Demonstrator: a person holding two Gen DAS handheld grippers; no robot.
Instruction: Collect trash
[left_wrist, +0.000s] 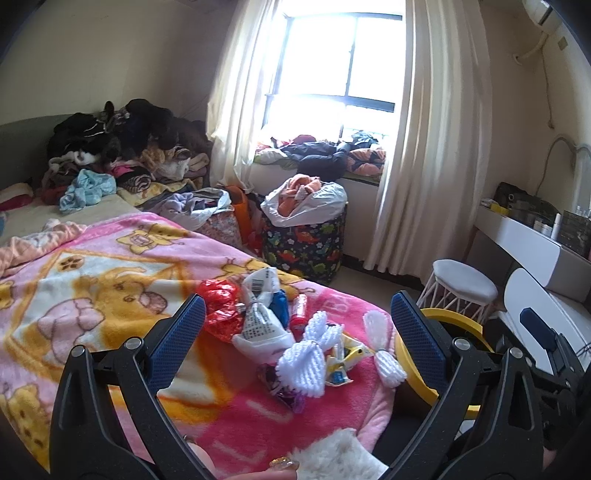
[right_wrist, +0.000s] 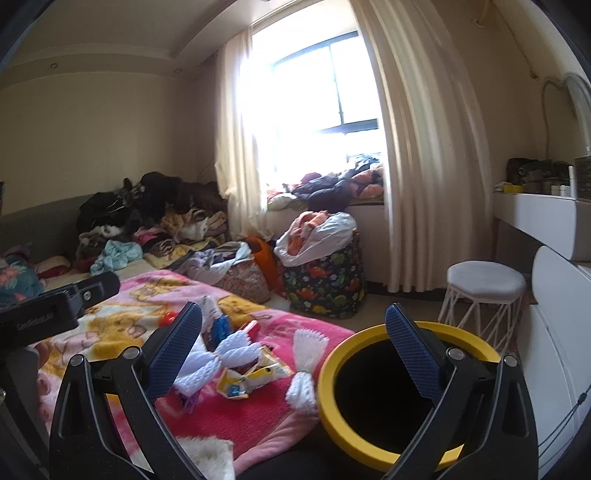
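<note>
Both grippers, left (left_wrist: 297, 328) and right (right_wrist: 293, 341), spread empty above scattered crinkled wrappers (left_wrist: 258, 317), yellow-rimmed round bin (right_wrist: 388, 454) kept close for drops

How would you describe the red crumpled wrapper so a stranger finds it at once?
Start at the pink cartoon blanket on the bed, then find the trash pile near its front edge. The red crumpled wrapper lies leftmost in it, touching a white printed bag; it alone is shiny red.

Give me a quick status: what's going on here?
Left gripper and right gripper open, empty. Trash pile on pink blanket, untouched. Yellow-rimmed bin alongside. Nothing in the way.
</note>
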